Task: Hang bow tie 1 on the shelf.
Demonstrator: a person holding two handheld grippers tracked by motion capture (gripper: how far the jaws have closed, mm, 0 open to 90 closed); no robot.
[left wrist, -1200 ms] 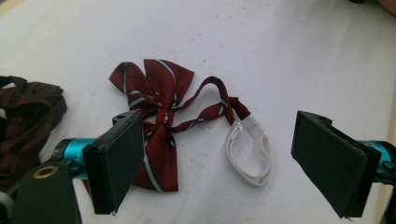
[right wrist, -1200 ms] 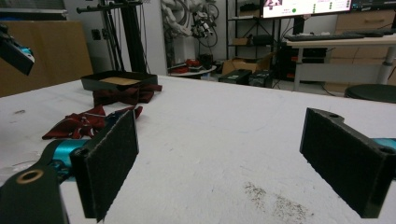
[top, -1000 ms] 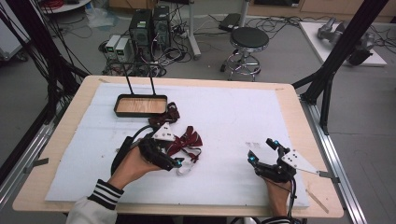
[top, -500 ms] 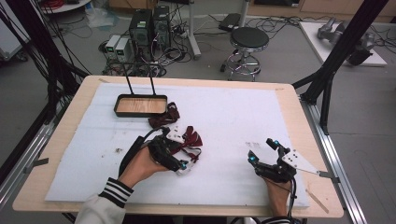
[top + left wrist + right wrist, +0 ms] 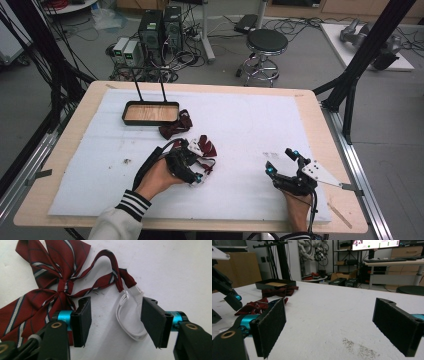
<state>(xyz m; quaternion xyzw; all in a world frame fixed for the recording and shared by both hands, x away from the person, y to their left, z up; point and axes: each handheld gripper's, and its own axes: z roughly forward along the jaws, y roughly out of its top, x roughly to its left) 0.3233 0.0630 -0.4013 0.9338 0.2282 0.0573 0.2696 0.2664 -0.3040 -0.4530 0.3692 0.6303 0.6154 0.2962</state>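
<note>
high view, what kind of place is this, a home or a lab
Most likely a robotics lab or workshop: computer towers with tangled cables stand on the floor behind the table, black rig poles flank it, and a round stool stands nearby.

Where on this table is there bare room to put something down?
The white mat lies bare from the bow ties across to its right edge, and between the left claw and the right claw. It is crowded around the tray, the bow tie beside it and the second bow tie.
</note>
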